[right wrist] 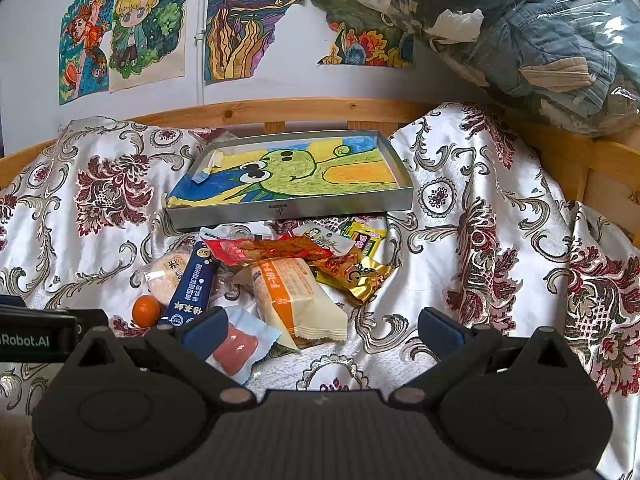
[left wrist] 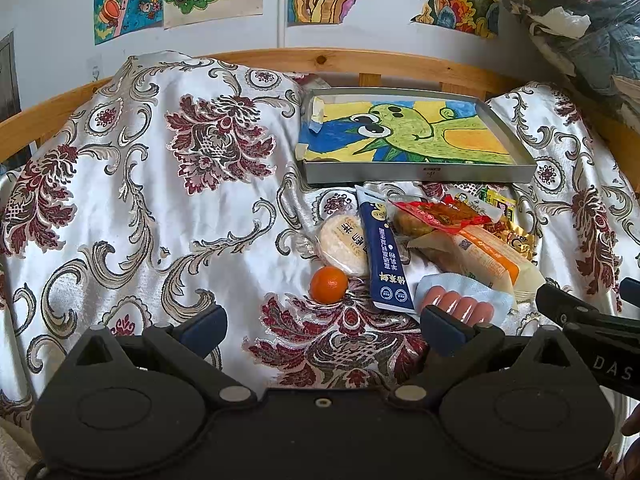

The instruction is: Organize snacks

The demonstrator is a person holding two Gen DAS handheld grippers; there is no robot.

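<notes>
A heap of snacks lies on the patterned cloth below a grey metal tray [left wrist: 420, 172] [right wrist: 288, 210] lined with a frog drawing. In the heap are a small orange [left wrist: 329, 284] [right wrist: 145, 310], a round rice cracker [left wrist: 345, 244], a dark blue sachet [left wrist: 383, 258] [right wrist: 192, 280], a sausage pack [left wrist: 460, 300] [right wrist: 236, 344], an orange-and-cream bread pack [left wrist: 490, 262] [right wrist: 292, 296], a red-wrapped cake [left wrist: 432, 216] and a gold packet [right wrist: 356, 274]. My left gripper [left wrist: 324, 326] is open, just short of the orange. My right gripper [right wrist: 320, 330] is open, with the bread pack's near end between its fingers.
A wooden bed rail [left wrist: 360, 62] runs behind the tray, with drawings taped to the wall [right wrist: 124, 40] above it. A clear bag of clothes [right wrist: 540, 40] sits at the upper right. The cloth [left wrist: 160, 200] rises in folds on both sides of the heap.
</notes>
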